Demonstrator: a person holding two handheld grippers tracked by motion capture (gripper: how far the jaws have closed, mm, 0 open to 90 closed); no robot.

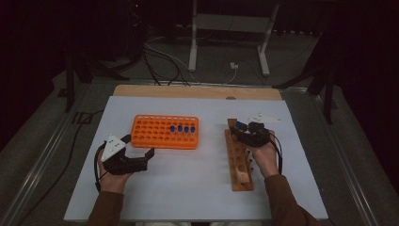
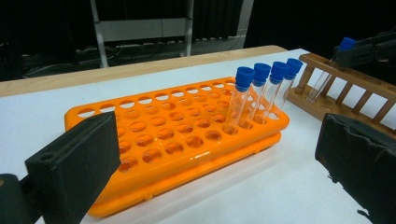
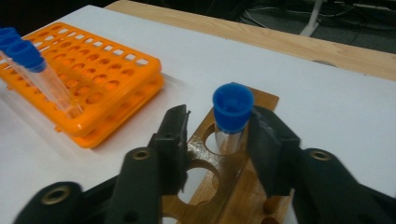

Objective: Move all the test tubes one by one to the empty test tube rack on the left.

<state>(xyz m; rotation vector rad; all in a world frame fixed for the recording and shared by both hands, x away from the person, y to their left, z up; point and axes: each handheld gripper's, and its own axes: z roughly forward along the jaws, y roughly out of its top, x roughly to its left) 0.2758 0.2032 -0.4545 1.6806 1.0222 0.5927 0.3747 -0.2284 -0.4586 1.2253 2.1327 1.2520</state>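
The right tool brackets a blue-capped tube standing in the far hole of the wooden rack; one jaw touches it, the other stands just off. The left tool gapes wide, empty, near the orange rack holding four tubes on the desk.

The plastic rack is placed on the table, left of the wooden rack. Four capped tubes are seated in a row at its right end. One capped tube is positioned in a far-end hole of the wooden rack.
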